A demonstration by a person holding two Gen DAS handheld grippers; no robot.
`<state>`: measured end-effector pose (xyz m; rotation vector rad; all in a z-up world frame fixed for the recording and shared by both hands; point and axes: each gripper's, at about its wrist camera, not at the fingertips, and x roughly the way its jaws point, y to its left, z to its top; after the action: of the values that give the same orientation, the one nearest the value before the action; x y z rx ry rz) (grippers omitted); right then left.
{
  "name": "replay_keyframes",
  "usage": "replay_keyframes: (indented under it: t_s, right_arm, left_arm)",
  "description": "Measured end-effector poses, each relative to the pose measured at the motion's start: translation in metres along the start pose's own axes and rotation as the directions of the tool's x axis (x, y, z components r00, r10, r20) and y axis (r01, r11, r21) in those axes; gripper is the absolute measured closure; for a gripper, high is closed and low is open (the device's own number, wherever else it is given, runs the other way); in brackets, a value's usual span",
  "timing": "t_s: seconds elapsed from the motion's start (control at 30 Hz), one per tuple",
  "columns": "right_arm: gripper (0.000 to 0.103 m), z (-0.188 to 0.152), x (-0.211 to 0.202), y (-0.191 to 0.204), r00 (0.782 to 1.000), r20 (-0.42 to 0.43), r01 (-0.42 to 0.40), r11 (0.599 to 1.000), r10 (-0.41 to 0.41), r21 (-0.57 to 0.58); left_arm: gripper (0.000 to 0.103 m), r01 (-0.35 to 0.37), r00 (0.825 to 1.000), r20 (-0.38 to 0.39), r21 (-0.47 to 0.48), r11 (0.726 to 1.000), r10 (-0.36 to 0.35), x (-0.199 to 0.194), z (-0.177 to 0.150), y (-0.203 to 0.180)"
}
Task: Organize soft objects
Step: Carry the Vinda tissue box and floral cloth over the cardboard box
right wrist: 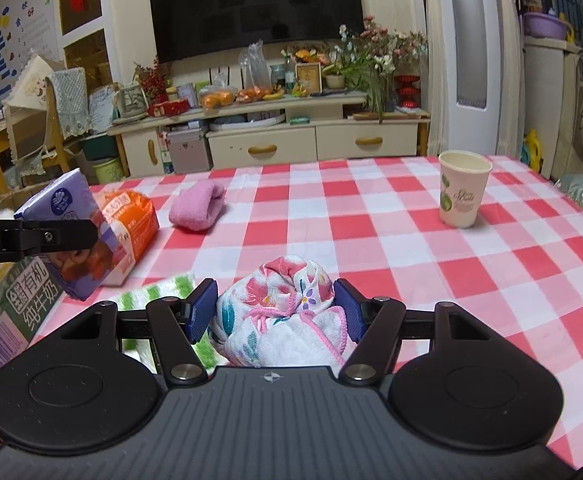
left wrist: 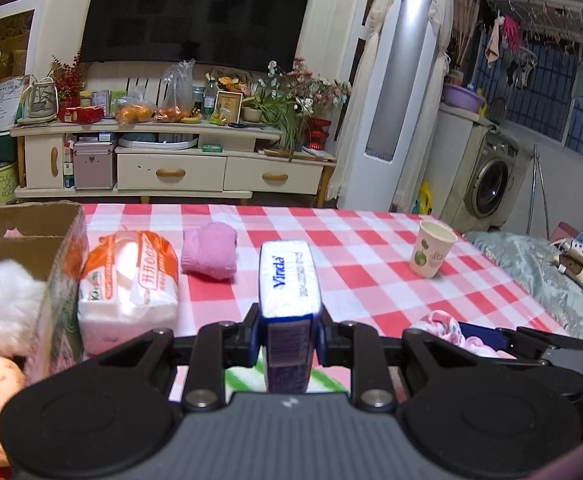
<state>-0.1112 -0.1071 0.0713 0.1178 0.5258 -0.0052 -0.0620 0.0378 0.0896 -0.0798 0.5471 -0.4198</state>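
My left gripper (left wrist: 289, 332) is shut on a blue-and-white Vinda tissue pack (left wrist: 289, 280), held on edge above the checked tablecloth; the right wrist view shows the same pack (right wrist: 71, 232) at the left. My right gripper (right wrist: 275, 314) is shut on a bundled floral cloth (right wrist: 287, 312), whose folds fill the space between the blue pads. On the table farther off lie an orange tissue pack (left wrist: 127, 280) and a rolled pink towel (left wrist: 210, 254). A green-striped cloth (right wrist: 159, 292) lies flat under both grippers.
An open cardboard box (left wrist: 65, 240) with plush toys (left wrist: 7, 308) inside stands at the left table edge. A paper cup (right wrist: 463, 192) stands upright at the far right. The red-and-white tablecloth (right wrist: 411, 264) ends at the far side, with a TV cabinet beyond.
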Motion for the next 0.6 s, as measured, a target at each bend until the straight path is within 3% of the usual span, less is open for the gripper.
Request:
replay_keyframes:
  t_s: [0.6]
  right_arm:
    - [0.023,0.034,-0.033,0.019,0.996,0.088,-0.025,0.999,0.023,0.024]
  left_arm:
    - [0.08,-0.005,0.999,0.048,-0.074,0.997,0.009,-0.024,0.014,0.038]
